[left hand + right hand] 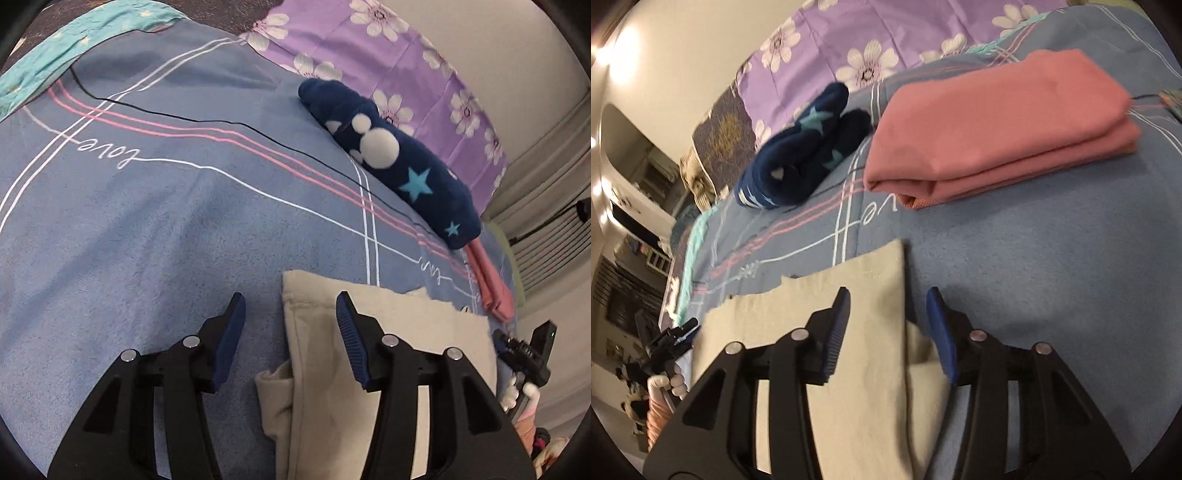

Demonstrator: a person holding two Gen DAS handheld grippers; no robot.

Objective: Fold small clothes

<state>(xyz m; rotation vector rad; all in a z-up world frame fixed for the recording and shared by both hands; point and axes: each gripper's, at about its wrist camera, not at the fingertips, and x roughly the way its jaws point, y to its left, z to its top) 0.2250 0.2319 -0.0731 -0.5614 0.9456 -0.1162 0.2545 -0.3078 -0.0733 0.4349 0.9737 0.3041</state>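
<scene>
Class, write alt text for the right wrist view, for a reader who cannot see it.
The open right gripper hovers over the edge of a beige garment lying on a blue blanket, jaws apart and holding nothing. Beyond lie a folded pink garment and a navy star-patterned garment; the left gripper shows at far left.

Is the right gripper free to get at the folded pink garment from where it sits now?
Probably yes. The right gripper is open and holds nothing, over the edge of the beige garment. Between it and the folded pink garment lies only bare blue blanket; the navy star-print item sits off to the side.
</scene>
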